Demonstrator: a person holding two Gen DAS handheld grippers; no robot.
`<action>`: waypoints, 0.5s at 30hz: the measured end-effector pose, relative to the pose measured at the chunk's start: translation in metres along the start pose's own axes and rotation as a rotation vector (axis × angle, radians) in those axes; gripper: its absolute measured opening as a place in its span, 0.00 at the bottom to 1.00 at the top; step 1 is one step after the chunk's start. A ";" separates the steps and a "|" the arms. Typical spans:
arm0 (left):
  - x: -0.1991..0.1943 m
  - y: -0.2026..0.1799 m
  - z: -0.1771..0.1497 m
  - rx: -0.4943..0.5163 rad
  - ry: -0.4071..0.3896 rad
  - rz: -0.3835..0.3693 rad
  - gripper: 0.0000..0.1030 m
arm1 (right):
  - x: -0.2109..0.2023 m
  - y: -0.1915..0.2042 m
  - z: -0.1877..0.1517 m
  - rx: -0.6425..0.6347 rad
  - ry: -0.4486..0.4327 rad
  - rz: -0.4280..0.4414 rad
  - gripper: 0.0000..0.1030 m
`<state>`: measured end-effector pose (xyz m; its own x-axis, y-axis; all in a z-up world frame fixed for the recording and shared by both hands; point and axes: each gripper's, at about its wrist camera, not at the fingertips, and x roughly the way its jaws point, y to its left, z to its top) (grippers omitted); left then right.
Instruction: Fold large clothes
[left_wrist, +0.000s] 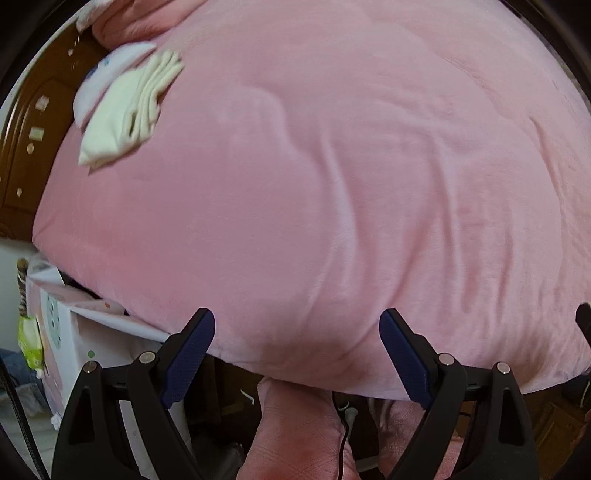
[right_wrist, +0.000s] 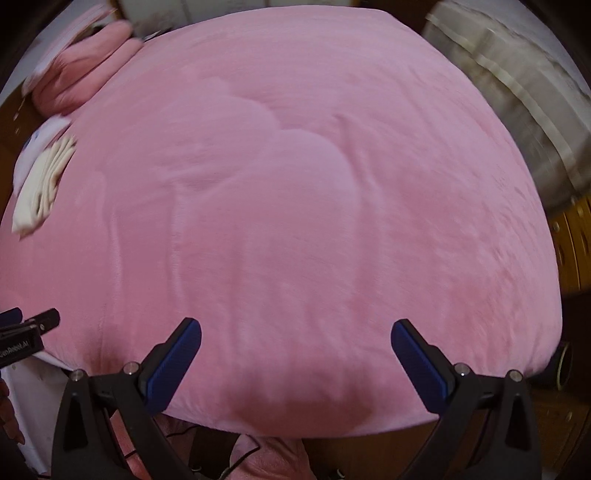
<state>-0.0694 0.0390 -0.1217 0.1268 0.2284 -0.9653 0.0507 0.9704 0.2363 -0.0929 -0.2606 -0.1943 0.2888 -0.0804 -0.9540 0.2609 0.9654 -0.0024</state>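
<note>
Folded cream clothes (left_wrist: 122, 110) sit stacked at the far left edge of the pink blanket (left_wrist: 332, 184), so well away from both tongs. Left gripper (left_wrist: 297, 354) and right gripper (right_wrist: 295, 363) hover spread wide, holding nothing.

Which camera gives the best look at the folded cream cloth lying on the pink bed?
The left wrist view: the folded cream cloth appears larger, its stacked layers visible. In the right wrist view it is squeezed against the left edge, smaller and distorted.
</note>
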 end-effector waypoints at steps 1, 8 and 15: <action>-0.007 -0.007 0.001 0.003 -0.011 -0.003 0.87 | -0.001 -0.006 -0.001 0.016 0.005 -0.003 1.00; -0.041 -0.033 0.009 0.093 -0.080 -0.002 0.87 | -0.024 -0.032 -0.019 0.089 0.017 0.006 1.00; -0.085 -0.054 0.010 0.200 -0.132 -0.058 0.87 | -0.052 -0.033 -0.025 0.137 0.030 0.019 1.00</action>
<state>-0.0727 -0.0331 -0.0516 0.2453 0.1473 -0.9582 0.2557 0.9436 0.2105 -0.1398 -0.2824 -0.1519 0.2674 -0.0533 -0.9621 0.3795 0.9236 0.0543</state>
